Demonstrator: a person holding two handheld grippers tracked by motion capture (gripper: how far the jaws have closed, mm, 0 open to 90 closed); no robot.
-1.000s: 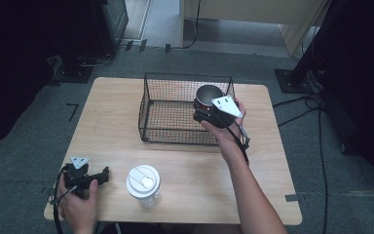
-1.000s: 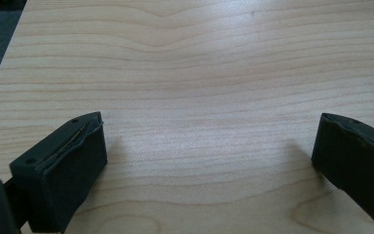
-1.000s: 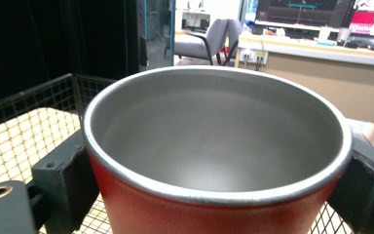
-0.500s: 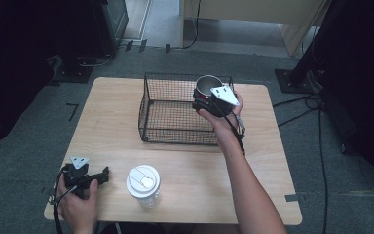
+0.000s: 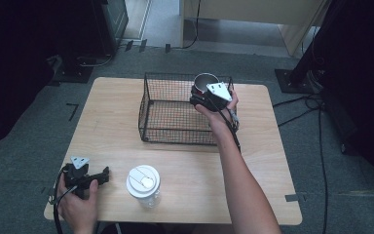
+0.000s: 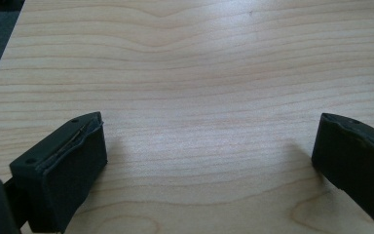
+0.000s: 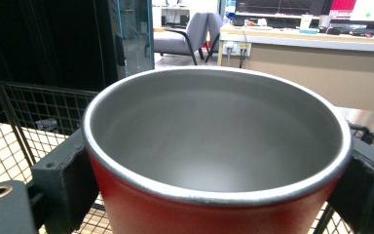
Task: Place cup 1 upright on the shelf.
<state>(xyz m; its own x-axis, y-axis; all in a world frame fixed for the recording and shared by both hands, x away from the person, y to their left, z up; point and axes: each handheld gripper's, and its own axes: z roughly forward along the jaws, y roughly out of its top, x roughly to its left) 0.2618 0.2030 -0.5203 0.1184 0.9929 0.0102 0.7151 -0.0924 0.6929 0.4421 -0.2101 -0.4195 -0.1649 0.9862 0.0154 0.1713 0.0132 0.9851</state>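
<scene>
While the right tool (image 5: 205, 95) hangs over the far right corner of the wire basket (image 5: 156, 124), its jaws are clamped on the red cup (image 7: 214, 161), one on each side of the wall just below the rim. The cup is in the air and upright, above the basket's rim rather than down inside it. My read: this is either a placing or a lifting-out, and both call for the same care. Keep the cup level, move it straight up or down, and stay clear of the far and right wires so the base doesn't snag on the mesh. The squeeze should stay even, because a smooth round wall can slip between two flat pads.

What a clean look at the cup from the right gripper view: a red outer wall, a bright metal rim and a dull grey metal inside, with nothing in it.

Near the left edge of the tabletop (image 5: 268, 161), the left tool (image 6: 209, 161) sits low with its jaws spread wide, gripping nothing. Just to its right stands a white-lidded cup (image 5: 143, 184).
</scene>
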